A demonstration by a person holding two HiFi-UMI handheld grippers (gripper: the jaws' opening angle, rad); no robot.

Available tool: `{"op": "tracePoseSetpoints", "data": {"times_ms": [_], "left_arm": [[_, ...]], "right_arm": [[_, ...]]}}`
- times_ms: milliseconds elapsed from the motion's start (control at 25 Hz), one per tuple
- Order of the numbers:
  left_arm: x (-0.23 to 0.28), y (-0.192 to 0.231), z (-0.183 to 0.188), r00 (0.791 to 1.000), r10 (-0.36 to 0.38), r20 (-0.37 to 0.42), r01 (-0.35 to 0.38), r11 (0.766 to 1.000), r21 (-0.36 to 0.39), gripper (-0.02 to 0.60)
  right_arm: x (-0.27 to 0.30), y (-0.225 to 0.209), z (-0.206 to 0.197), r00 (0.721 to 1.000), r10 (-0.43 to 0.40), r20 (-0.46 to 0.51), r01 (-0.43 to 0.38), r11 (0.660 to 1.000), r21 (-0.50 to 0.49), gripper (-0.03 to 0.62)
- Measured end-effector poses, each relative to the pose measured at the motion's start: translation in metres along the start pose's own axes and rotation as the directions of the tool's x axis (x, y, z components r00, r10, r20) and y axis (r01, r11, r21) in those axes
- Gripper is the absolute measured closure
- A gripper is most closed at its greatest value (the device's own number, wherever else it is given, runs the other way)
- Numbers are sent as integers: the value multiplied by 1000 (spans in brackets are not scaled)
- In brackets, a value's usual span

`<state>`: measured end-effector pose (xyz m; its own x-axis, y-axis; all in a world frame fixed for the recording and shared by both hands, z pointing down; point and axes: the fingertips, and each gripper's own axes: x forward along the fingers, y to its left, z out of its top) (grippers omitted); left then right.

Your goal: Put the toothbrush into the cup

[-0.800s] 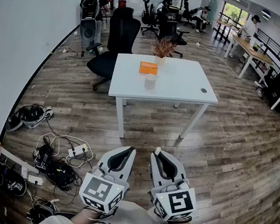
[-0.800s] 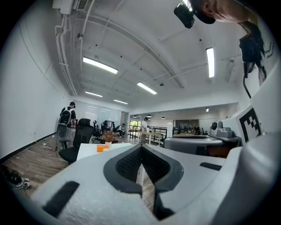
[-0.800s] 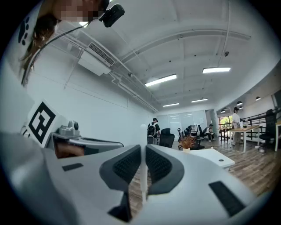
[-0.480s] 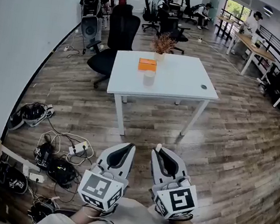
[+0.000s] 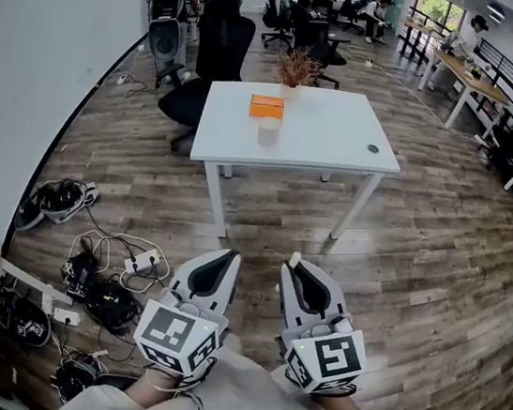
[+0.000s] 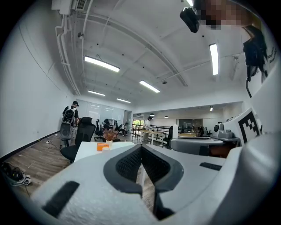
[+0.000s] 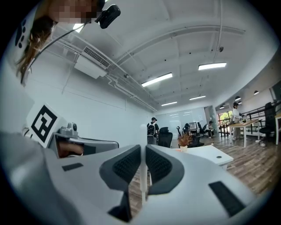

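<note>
**Toothbrush is gripped, cup is way over on the table: notes on the carry**

**Head view:** The left tongs [image 5: 231, 254] and right tongs [image 5: 294, 263] are held low and side by side, close to the body, above the wood-plank floor [image 5: 418, 269]. The tip of a thin white toothbrush [image 5: 294, 257] can be seen poking out of the right pair. The small pale cylindrical cup [image 5: 268, 131] is parked on the white rectangular tabletop [image 5: 333, 134], well apart from both tongs. A flat orange box [image 5: 266, 107] sits just behind it. The step in hand is judged to be the carry over to the cup, with nothing dropped in yet.

**Left gripper view:** These tongs are closed together with nothing between them. The tabletop is seen far off to the left.

**Right gripper view:** These tongs are clamped on the toothbrush's slim handle, which runs along between the pads. Which end has the bristles can't be made out.

**Doing it well:** A firm squeeze is advised, since a handle that thin could probably pivot. The cup is best approached from above, with the brush lowered into its mouth before being let go. The rim shouldn't be nudged, as a cup like that looks easily tipped. It could be steadied with the free left tongs.
</note>
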<state>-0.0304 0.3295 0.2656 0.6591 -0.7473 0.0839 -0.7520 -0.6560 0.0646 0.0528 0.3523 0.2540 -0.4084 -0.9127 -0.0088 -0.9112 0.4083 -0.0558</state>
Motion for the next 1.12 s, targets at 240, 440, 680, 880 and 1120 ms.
{"op": "tracePoseSetpoints", "data": {"times_ms": [240, 440, 680, 880, 1120], "left_arm": [[26, 23, 1, 1000, 8, 19, -8, 1000, -14, 574], [66, 55, -8, 1000, -3, 12, 4, 999, -54, 574], [127, 115, -7, 1000, -18, -7, 18, 998, -63, 574], [188, 166, 1, 998, -49, -29, 47, 997, -61, 574], [247, 210, 10, 995, -97, -35, 95, 994, -54, 574]], "right_arm": [[16, -20, -5, 1000, -24, -3, 24, 1000, -6, 546], [57, -41, -12, 999, -38, -30, 38, 999, -15, 546], [139, -71, -13, 998, -59, -37, 59, 998, -10, 546], [211, -99, -11, 996, -84, -32, 84, 996, 0, 546], [273, -128, -10, 991, -130, -27, 130, 991, 13, 546]]}}
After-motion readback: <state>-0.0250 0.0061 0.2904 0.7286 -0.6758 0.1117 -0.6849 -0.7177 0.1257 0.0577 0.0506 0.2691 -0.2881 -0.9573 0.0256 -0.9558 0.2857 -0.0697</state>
